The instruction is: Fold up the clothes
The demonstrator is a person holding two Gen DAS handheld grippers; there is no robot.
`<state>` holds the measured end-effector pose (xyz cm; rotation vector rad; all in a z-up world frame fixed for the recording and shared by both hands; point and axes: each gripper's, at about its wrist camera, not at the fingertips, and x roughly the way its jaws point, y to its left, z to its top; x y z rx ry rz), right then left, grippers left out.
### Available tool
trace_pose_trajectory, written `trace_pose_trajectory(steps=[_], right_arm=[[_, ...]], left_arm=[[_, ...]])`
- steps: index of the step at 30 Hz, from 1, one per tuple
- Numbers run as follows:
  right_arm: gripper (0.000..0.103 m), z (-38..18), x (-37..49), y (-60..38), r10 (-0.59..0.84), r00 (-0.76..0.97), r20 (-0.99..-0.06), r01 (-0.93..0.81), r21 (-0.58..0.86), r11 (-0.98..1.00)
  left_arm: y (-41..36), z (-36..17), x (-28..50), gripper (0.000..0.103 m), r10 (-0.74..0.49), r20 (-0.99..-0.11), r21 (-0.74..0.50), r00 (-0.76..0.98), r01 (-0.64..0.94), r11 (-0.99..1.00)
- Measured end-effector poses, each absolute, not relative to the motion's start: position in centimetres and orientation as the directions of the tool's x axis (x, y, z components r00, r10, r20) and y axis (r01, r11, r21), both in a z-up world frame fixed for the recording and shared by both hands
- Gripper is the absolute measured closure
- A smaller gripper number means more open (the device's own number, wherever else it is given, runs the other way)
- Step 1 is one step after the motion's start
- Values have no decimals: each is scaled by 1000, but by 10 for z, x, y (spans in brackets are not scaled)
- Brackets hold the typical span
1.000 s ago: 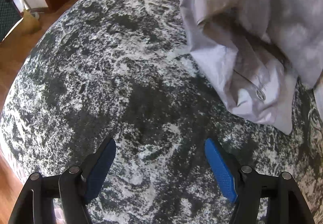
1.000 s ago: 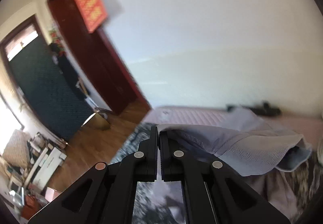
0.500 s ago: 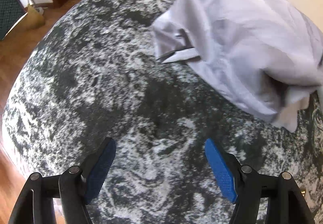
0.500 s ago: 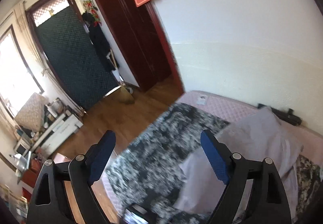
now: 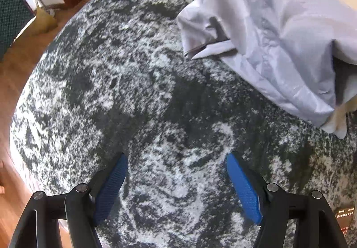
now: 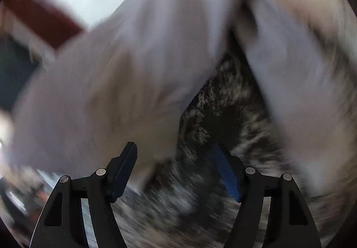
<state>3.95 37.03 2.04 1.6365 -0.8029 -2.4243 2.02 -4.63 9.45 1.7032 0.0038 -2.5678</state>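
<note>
Presently, left wrist view: the left claw (image 5: 176, 177) hangs spread and empty over the mottled bed cover (image 5: 125, 91). The grey garment (image 5: 274, 31) lies crumpled at the far right, well apart from it.

Right wrist view, badly blurred: the right claw (image 6: 176, 169) is spread wide, holding nothing, near the garment. Recommendation: flatten the heap first, then grip corners, not bunched cloth.

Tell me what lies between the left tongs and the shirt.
Only bare blanket, in the left wrist view, separates the open left tongs from the shirt.
</note>
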Motion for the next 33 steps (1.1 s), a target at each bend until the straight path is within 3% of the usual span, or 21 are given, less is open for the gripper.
trace_pose_trajectory(steps=[1, 3, 4, 7, 11, 20, 25, 33], right_arm=[[28, 13, 36, 376, -409, -448, -795, -217, 540, -813], [34, 5, 23, 367, -384, -450, -806, -178, 503, -846], [55, 2, 17, 359, -358, -438, -825, -156, 462, -873], [90, 15, 11, 343, -293, -453, -842, -104, 376, -921], [93, 71, 24, 349, -361, -550, -753, -46, 459, -887], [96, 233, 62, 345, -478, -749, -459, 135, 600, -789], [96, 289, 79, 310, -490, -771, -407, 224, 546, -807], [96, 324, 109, 285, -494, -785, -373, 248, 543, -803]], left_arm=[[-41, 94, 18, 26, -52, -918, 40, -392, 39, -998], [-29, 91, 12, 26, -63, -919, 64, -388, 10, -998], [-23, 90, 11, 26, -62, -921, 68, -385, -3, -998], [-5, 90, 8, 26, -33, -921, 62, -388, -63, -996], [13, 100, 8, 26, -30, -898, 81, -439, -99, -992], [27, 112, 16, 26, -58, -851, 139, -521, -117, -983], [25, 118, 21, 25, -40, -839, 128, -543, -125, -984], [9, 141, 36, 25, -53, -772, 140, -633, -88, -986]])
